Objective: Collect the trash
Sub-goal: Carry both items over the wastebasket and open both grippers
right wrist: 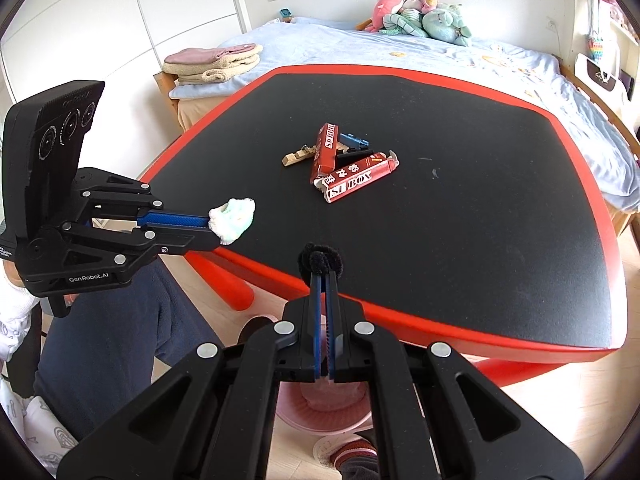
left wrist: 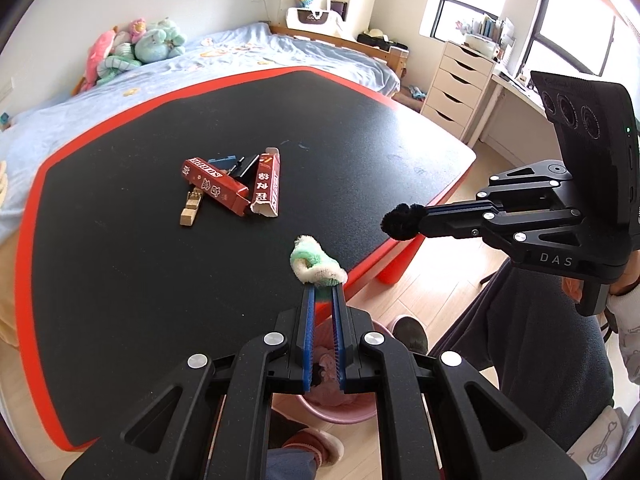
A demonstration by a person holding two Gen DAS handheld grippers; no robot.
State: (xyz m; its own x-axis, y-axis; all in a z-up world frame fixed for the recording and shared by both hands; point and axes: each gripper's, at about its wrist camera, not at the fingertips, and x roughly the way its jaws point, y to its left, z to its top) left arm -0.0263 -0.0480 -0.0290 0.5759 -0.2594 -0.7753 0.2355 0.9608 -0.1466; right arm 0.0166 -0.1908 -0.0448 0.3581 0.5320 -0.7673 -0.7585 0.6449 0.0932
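tools [left wrist: 323, 286] [right wrist: 324, 270] both clamped, left on fuzzy green-white scrap [left wrist: 316, 262], right on black tuft [right wrist: 320, 260], no clear long axis

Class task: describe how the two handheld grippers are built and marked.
Both the left gripper and right gripper are matte black linkage frames with silver rivets and blue ribbed finger pads. The left reads GenRobot.AI, the right DAS. Each carries a black three-lens camera block.
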